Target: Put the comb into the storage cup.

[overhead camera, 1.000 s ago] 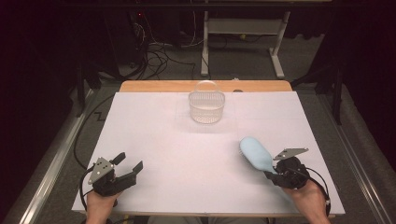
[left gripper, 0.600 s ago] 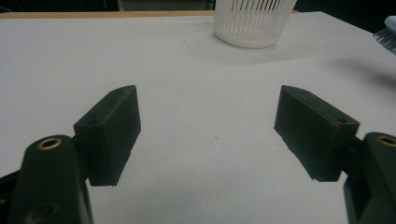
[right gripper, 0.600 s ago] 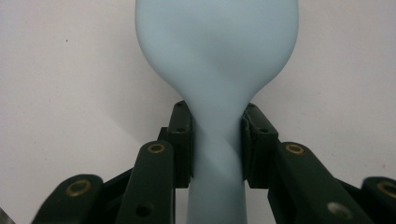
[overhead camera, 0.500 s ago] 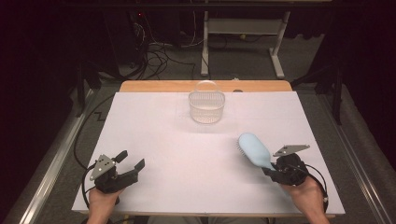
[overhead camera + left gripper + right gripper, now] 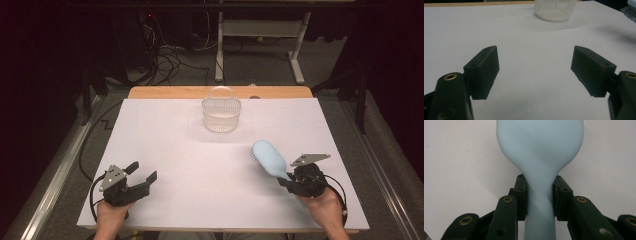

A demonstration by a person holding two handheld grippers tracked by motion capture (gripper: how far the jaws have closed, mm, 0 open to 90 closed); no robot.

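White table (image 5: 200, 165): my right claw (image 5: 289, 178) clamps the light, stiff, smooth hairbrush (image 5: 269, 158) at its neck; left claw (image 5: 141, 173), at seven o'clock, gapes empty.

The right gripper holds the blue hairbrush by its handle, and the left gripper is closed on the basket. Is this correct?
Not quite. The left gripper is open and holds nothing; the left gripper view shows its fingers wide apart over bare table, with the basket far off. The right gripper does hold the blue hairbrush by its handle.
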